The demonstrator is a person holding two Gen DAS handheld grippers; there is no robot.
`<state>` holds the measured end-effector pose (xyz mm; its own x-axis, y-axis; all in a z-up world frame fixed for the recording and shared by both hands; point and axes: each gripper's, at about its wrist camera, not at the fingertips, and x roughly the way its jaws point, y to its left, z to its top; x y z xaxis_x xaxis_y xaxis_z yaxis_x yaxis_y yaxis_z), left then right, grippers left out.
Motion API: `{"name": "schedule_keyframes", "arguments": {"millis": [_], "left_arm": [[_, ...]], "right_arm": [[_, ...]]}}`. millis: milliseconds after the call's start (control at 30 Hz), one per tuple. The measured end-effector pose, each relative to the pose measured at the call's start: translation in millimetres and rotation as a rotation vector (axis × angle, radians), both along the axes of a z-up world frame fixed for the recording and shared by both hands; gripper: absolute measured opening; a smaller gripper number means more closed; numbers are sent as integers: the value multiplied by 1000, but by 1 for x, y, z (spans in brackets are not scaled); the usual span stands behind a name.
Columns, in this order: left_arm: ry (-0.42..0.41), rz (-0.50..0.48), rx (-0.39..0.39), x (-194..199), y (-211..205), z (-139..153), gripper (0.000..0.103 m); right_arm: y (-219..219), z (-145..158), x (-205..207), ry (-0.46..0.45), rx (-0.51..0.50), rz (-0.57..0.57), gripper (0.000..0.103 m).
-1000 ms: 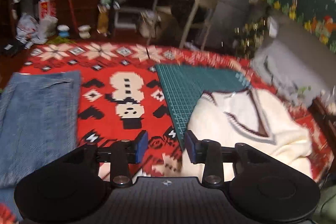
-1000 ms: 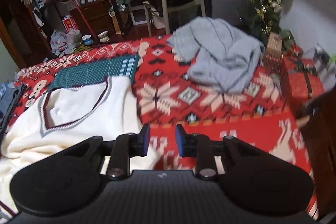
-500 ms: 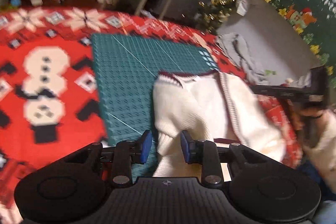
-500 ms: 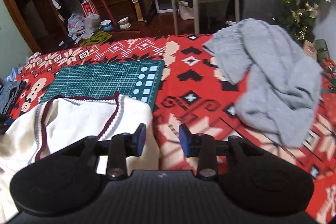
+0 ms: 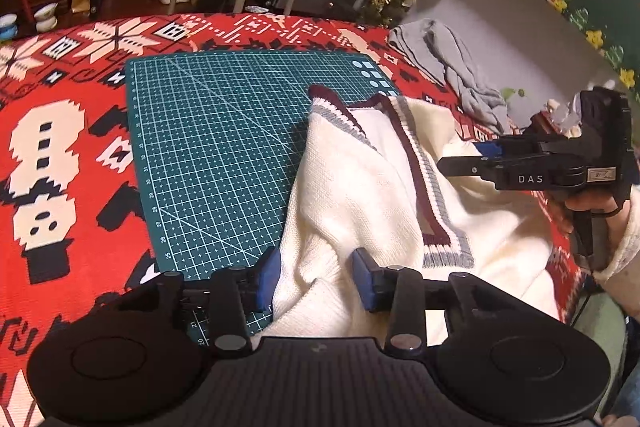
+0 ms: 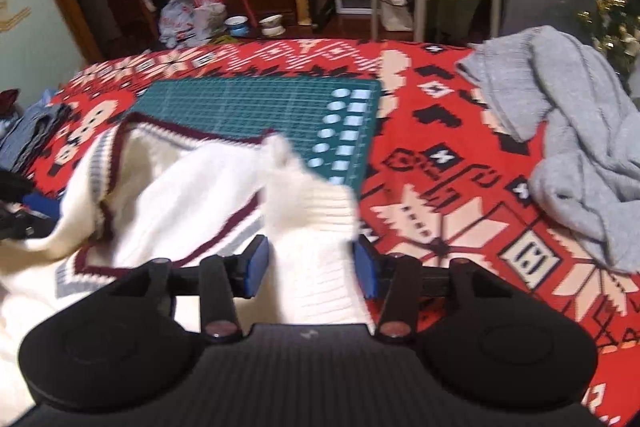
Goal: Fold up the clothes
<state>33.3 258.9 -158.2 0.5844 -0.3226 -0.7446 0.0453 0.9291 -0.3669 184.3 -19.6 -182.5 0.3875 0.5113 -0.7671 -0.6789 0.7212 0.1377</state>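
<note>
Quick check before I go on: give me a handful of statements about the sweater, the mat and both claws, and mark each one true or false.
1. The cream sweater lies partly on the green cutting mat. True.
2. The left claw is clamped shut. False: its jaws are apart, with sweater fabric between them.
3. The grey garment is folded on the mat. False: it lies crumpled on the red blanket, off the mat.
4. The right claw has a ribbed part of the sweater between its open jaws. True.

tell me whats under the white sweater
The green mat lies under the sweater's collar end, and the red blanket under the rest. Anything else beneath it is hidden.
</note>
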Motion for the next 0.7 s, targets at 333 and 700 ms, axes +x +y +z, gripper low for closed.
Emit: {"name": "schedule_keyframes", "arguments": {"millis": [333, 700], "left_arm": [[-145, 80, 171, -21, -8, 22, 6], [-276, 285, 230, 12, 67, 79, 5]], "right_arm": [[-14, 20, -13, -99, 19, -54, 14], [-16, 85, 38, -145, 111, -81, 12]]}}
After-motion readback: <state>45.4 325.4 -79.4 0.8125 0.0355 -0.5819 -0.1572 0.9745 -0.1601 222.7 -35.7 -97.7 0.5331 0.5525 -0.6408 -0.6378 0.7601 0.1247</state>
